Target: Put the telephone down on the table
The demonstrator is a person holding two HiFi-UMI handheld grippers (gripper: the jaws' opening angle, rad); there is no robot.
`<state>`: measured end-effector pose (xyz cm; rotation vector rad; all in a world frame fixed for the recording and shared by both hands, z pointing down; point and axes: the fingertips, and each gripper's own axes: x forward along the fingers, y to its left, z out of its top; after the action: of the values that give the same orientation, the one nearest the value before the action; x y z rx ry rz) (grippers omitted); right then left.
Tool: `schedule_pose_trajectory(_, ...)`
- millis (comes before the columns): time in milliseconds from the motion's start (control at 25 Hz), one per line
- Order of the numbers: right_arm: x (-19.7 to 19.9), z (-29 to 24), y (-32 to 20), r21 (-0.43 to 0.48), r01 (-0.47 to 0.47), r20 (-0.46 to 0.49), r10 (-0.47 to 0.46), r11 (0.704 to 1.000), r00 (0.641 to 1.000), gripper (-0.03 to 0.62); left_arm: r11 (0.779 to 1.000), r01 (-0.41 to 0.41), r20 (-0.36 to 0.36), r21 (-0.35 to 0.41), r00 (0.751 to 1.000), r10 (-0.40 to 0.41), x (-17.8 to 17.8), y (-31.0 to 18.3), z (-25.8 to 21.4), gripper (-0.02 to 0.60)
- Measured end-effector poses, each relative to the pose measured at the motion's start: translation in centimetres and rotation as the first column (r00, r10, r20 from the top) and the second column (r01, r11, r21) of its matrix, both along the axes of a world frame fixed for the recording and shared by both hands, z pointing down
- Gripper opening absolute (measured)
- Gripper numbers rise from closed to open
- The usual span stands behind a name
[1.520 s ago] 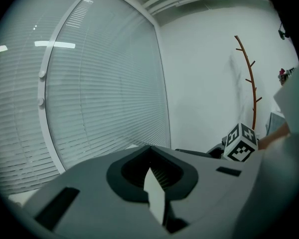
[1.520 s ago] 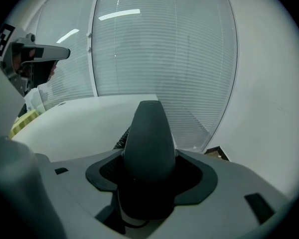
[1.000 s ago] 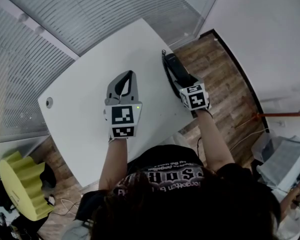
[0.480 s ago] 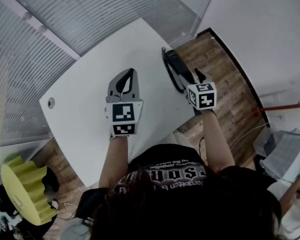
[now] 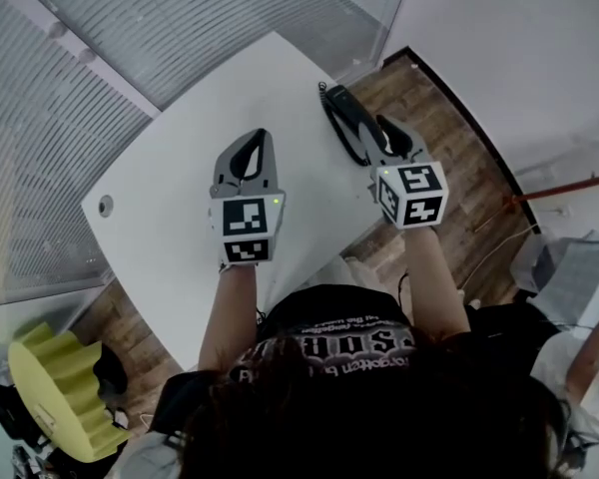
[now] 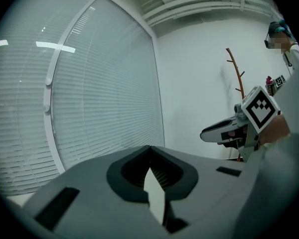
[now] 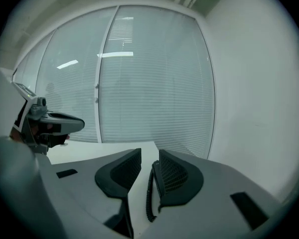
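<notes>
The black telephone handset point(image 5: 347, 120) lies on the white table point(image 5: 180, 198) near its right edge, its coiled cord beside it. My right gripper point(image 5: 391, 136) sits just behind the handset, apart from it. Its jaws are closing, with a narrow gap and nothing pressed between the pads. In the right gripper view the handset point(image 7: 154, 179) and the cord show on the table beyond the gap of the right gripper point(image 7: 149, 153). My left gripper point(image 5: 262, 138) hovers over the table's middle, shut and empty; the left gripper point(image 6: 150, 148) shows its tips meeting.
The table's right edge drops to a wooden floor point(image 5: 449, 138). A round grommet point(image 5: 105, 206) sits in the table at the left. A yellow ridged object point(image 5: 55, 392) stands on the floor at lower left. Slatted blinds line the far wall.
The right gripper has let go of the handset and drawn back toward me, leaving it on the table; its jaws have narrowed. The left gripper has barely moved.
</notes>
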<state>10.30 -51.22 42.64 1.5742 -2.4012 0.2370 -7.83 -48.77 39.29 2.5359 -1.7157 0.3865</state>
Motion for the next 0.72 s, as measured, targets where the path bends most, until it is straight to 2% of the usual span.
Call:
schedule_pose_trajectory(160,-1.1,-2.2,2.0,0.069,-0.001,-0.003,0.001,0.998,1.0,0.066,1.0,-0.01,-0.002,0.013,1.0,0.01,0.0,1.3,-0.6,0.003)
schedule_pose_trajectory(240,-1.5,-3.2,2.9,0.099,-0.001,0.013,0.0,0.995,1.0,0.053,1.0,-0.013,-0.006,0.022,1.0,0.014,0.0,2.0,-0.9,0.003)
schedule_pose_trajectory(720,-3.7,-5.7,7.5,0.176,0.025,0.002,-0.026,0.984,1.0,0.029,0.998,-0.017,-0.012,0.055,1.0,0.018,-0.7,5.8,-2.2,0.003)
